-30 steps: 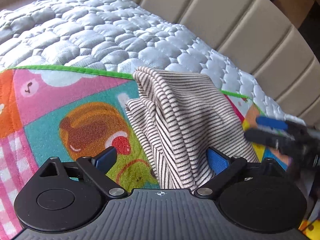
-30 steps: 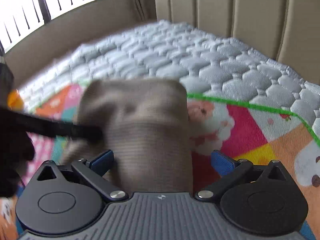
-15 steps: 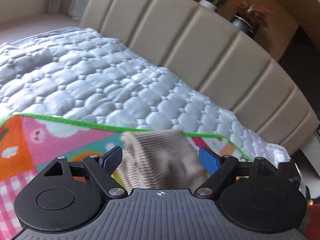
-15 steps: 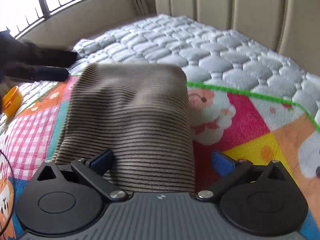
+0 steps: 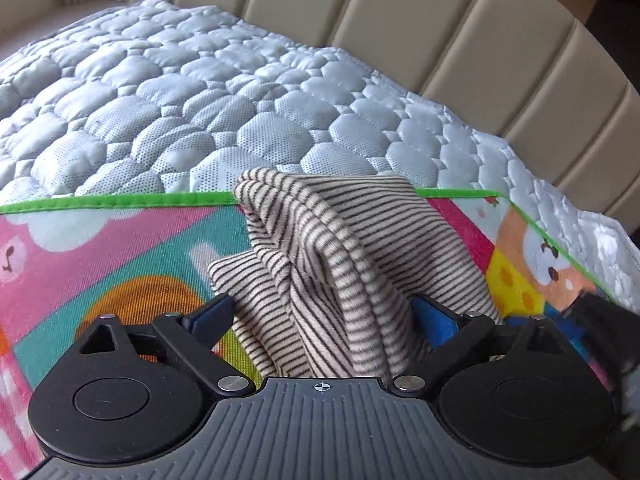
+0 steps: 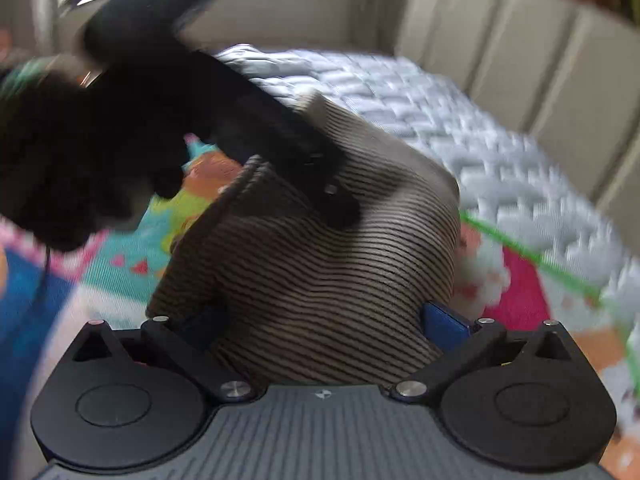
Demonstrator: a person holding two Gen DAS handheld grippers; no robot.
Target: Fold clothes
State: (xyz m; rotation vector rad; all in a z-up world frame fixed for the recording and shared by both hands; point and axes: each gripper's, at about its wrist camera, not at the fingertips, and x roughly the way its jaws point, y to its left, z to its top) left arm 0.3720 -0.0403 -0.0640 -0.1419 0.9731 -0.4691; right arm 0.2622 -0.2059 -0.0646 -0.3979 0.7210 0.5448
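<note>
- Striped cloth (image 5: 360, 264) bunches between the left gripper's (image 5: 324, 316) jaws, just opened wide — nothing pinched.
- Right gripper (image 6: 324, 320): jaws wide, cloth between, grip unclear.
- Cloth runs forward over the play mat (image 5: 120, 248) — both grippers equally near.

No legible text, labels, brand names or numbers in either view. Only marks present: a small white crosshair symbol printed at the front centre of the ribbed grey gripper body (image 5: 322, 387) in the left wrist view, and a small pale emblem, too blurred to read, at the same spot on the ribbed grey gripper body (image 6: 322, 394) in the right wrist view. Cartoon pictures only, without lettering, on the multicoloured green-edged play mat (image 5: 120, 240).
</note>
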